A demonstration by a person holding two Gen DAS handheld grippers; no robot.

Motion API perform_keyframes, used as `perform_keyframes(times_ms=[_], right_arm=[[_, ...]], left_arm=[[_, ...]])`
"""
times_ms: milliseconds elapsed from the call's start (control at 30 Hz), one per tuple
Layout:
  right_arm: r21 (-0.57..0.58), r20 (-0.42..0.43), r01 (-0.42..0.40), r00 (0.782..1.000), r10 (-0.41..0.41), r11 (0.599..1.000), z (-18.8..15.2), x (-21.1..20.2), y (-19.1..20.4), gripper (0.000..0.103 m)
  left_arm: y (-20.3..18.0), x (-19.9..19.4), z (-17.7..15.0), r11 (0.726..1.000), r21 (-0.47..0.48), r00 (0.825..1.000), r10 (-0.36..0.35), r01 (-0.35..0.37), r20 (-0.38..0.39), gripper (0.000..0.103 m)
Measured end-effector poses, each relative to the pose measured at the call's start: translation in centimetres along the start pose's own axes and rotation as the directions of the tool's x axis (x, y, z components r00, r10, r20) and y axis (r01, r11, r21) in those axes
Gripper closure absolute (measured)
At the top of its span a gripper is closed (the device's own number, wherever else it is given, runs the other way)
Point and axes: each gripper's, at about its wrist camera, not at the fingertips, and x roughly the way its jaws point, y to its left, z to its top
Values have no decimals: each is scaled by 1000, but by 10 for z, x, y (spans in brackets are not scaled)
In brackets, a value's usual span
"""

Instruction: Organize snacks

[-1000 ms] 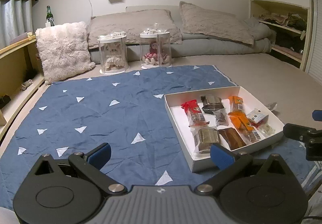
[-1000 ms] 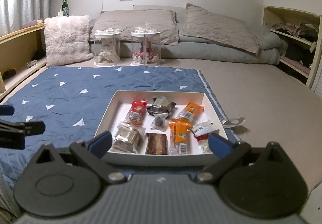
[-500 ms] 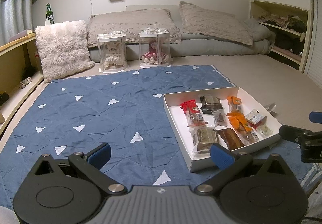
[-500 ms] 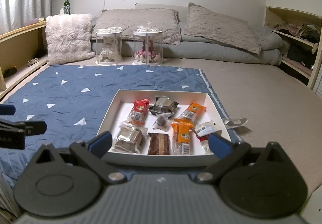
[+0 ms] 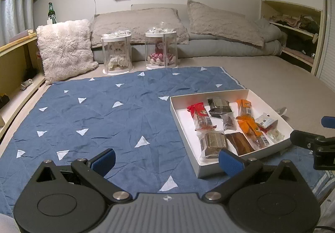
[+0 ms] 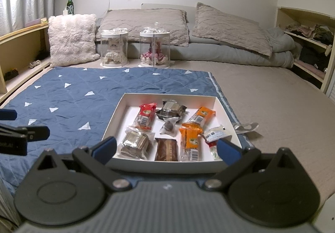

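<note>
A white shallow box (image 6: 117, 110) lies on a blue quilt (image 6: 73, 97) and holds several wrapped snacks: a red pack (image 6: 146, 116), a dark pack (image 6: 171, 109), orange packs (image 6: 189, 142), a brown bar (image 6: 166, 149). The box also shows in the left wrist view (image 5: 182, 126). My right gripper (image 6: 165, 149) is open and empty, hovering at the box's near edge. My left gripper (image 5: 166, 159) is open and empty over the quilt (image 5: 104, 117), left of the box.
Two clear display cases with dolls (image 6: 114, 49) (image 6: 155, 48) stand at the quilt's far edge. A fluffy pillow (image 6: 72, 39), grey cushions and a folded mattress (image 6: 219, 48) line the back. Wooden shelves run along both sides. A crumpled wrapper (image 6: 246, 127) lies right of the box.
Both grippers have drawn back and risen slightly, so the box sits a little farther off. Both stay open and empty.
</note>
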Motion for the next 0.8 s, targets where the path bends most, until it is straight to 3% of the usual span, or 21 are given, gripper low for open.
perform_keyframes(times_ms=[800], right_arm=[[-2,-3,-3,1000,3,1000,-1,1,0,1]], left_arm=[[0,0,1,1000,0,1000,1,-1,-3,0]])
